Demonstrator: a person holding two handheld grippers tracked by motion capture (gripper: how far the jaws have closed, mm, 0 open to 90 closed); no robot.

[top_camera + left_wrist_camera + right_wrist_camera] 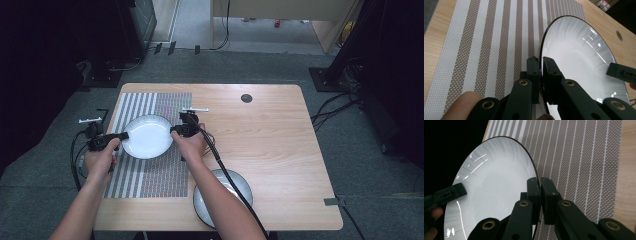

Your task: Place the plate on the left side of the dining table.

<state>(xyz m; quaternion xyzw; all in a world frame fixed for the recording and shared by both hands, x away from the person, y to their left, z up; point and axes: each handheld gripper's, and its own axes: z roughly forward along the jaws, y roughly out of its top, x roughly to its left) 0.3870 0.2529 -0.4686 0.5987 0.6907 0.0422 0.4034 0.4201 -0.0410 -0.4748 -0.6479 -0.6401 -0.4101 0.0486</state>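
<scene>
A white plate (147, 136) with a thin dark rim hangs just above the striped placemat (150, 175), held from both sides. My left gripper (123, 135) is shut on the plate's left rim, and my right gripper (174, 130) is shut on its right rim. In the left gripper view the jaws pinch the plate (579, 62) edge at my left gripper (541, 65), with the other gripper's jaw (622, 73) on the far rim. In the right gripper view the plate (496, 187) edge sits between the jaws of my right gripper (540, 185), above the placemat (579, 165).
A second, grey-rimmed plate (235, 186) lies on the wooden table (280, 135) near the front edge, partly under the right forearm. A round dark grommet (246, 98) marks the table's far side. Cables trail off the table's left edge and along the right arm.
</scene>
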